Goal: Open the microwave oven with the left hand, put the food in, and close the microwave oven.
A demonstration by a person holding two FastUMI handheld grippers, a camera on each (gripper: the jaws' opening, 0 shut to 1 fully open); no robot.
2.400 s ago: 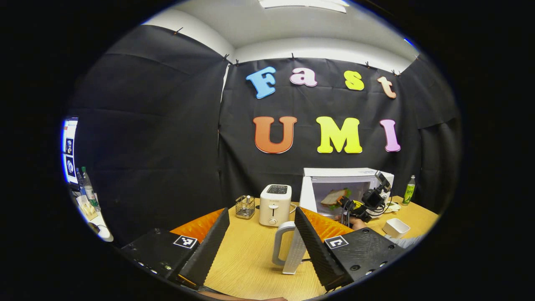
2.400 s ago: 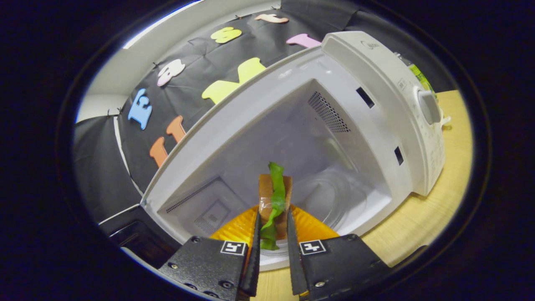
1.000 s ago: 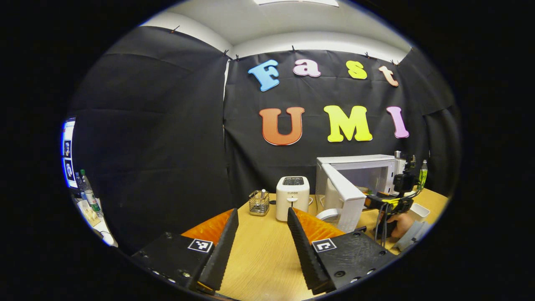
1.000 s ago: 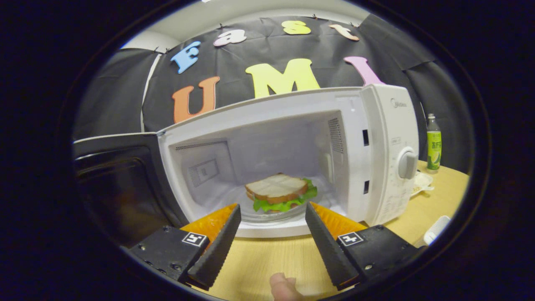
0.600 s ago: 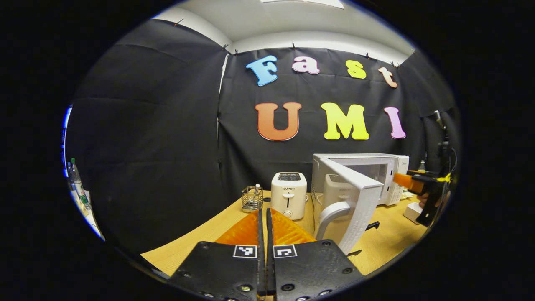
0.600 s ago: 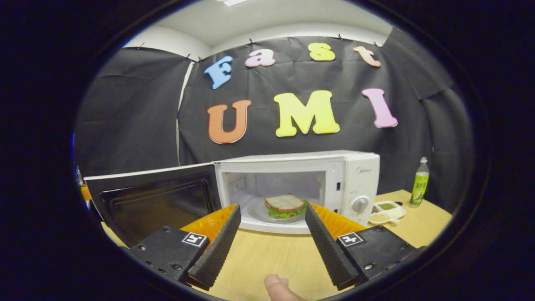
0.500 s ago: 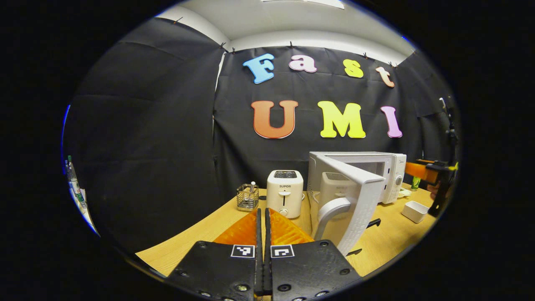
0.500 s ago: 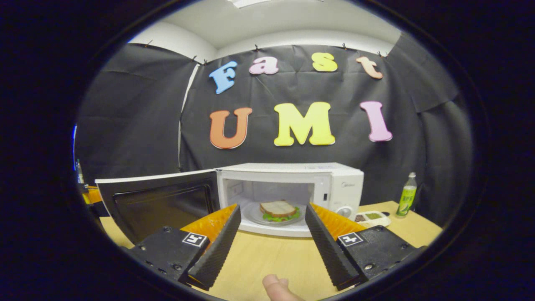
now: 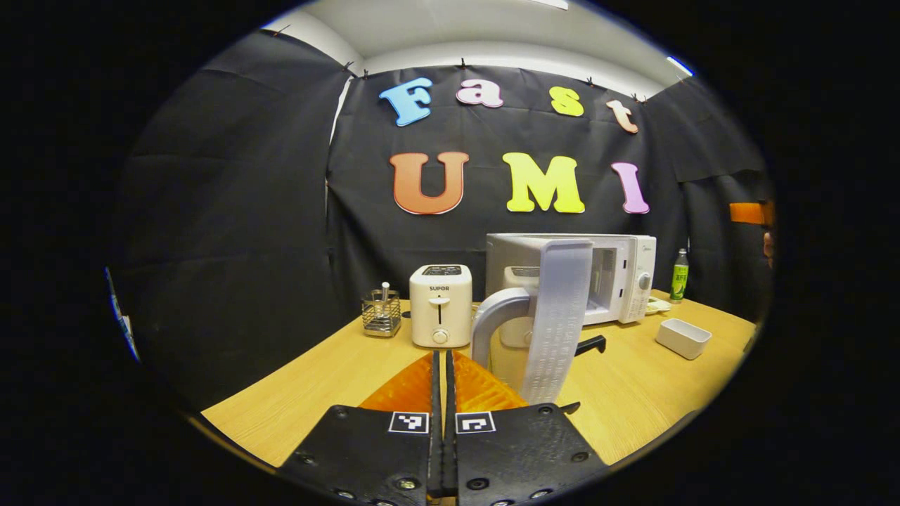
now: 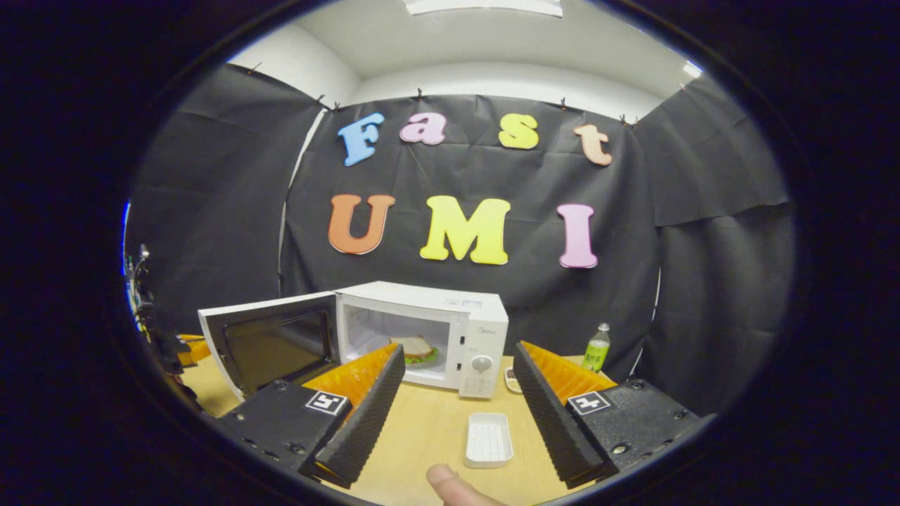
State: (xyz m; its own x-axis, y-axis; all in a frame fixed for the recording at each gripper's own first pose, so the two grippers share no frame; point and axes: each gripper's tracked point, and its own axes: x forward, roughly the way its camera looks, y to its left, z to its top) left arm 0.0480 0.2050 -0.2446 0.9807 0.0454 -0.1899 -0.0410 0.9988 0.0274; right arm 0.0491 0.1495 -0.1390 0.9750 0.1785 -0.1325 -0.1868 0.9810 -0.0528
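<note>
Toasted lettuce sandwich (image 10: 420, 348): now lying inside white microwave oven (image 10: 450, 330). Right gripper (image 10: 457, 414): open, empty, retreating. Left gripper (image 9: 443, 383): closed empty, nearing the open door (image 9: 559, 316).

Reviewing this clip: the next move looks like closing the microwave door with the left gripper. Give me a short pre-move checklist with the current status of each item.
1. Food inside: ok. The sandwich with green lettuce lies in the white microwave oven.
2. Right gripper out of the cavity: ok. It is open, holds nothing and is well back from the oven.
3. Door state: ok. The white door with curved handle stands wide open, ready to push.
4. Left gripper ready: ok. It is shut on nothing and near the door's edge.
5. Contact with the door: cannot tell.
6. Swing path: ok. The white toaster is on the door's outer side, out of its closing path.
</note>
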